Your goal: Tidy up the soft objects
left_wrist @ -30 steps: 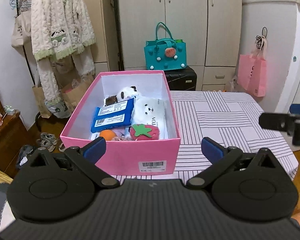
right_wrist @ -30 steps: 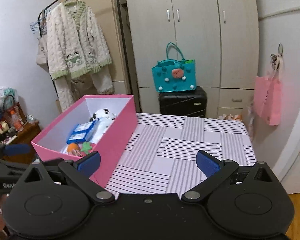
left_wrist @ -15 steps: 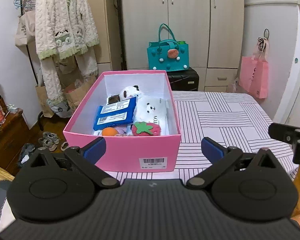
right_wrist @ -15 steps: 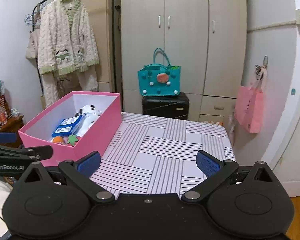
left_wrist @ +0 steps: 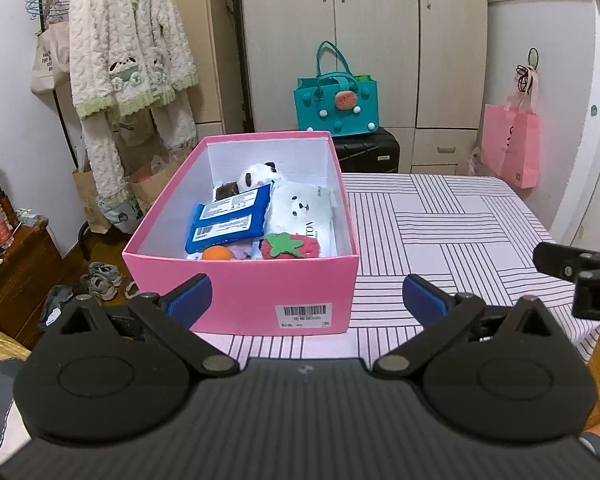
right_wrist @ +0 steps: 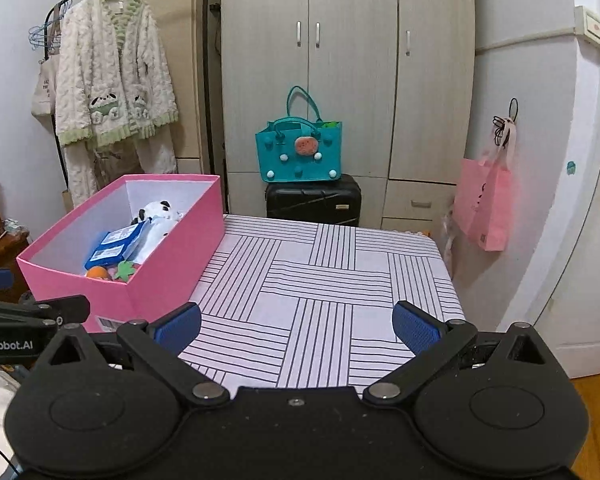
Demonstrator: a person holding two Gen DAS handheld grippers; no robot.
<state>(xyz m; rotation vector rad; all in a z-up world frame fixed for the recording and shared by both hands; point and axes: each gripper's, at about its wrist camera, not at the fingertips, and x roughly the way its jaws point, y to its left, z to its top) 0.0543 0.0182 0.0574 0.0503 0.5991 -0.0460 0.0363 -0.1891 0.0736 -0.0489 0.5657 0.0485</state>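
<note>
Inside the pink box (left_wrist: 244, 284) at the left of the striped tabletop (left_wrist: 440, 216), the soft objects lie packed together: a strawberry plush (left_wrist: 290, 246) and an orange ball (left_wrist: 218, 254) at the near wall, a blue packet (left_wrist: 230, 218) beside a white bear-print pack (left_wrist: 304, 210), and a panda plush (left_wrist: 256, 174) at the far end. All look light and yielding; the plush toys would likely squash under a pinch and are best taken across their fullest part, while the glossy packets seem slippery and better gripped at an edge. The left tongs (left_wrist: 306, 294) hang spread and empty just before the box's near wall; the right tongs (right_wrist: 296, 324) hover equally spread and empty over bare cloth to the box's right. A teal bag (right_wrist: 300, 152) on a black suitcase (right_wrist: 314, 200) stands beyond the tabletop
</note>
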